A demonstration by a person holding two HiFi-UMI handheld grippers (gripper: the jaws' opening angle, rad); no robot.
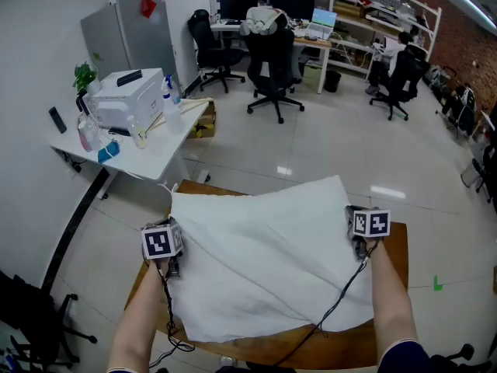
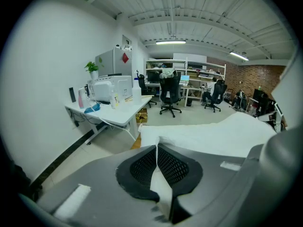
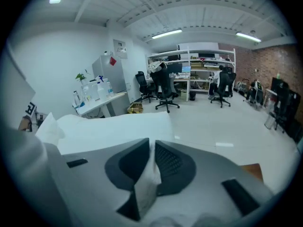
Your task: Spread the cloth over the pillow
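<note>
A white cloth lies spread and bulging over most of the brown wooden table. The pillow does not show; whatever lies under the cloth is hidden. My left gripper sits at the cloth's left edge, and in the left gripper view its jaws are pressed together on a thin fold of the cloth. My right gripper is at the cloth's right edge. In the right gripper view a bunched strip of cloth fills the narrow gap between its jaws, and the pads press on it.
Black cables trail from both grippers across the cloth towards me. A white desk with a printer and bottles stands at the far left. Black office chairs stand further back on the pale tiled floor.
</note>
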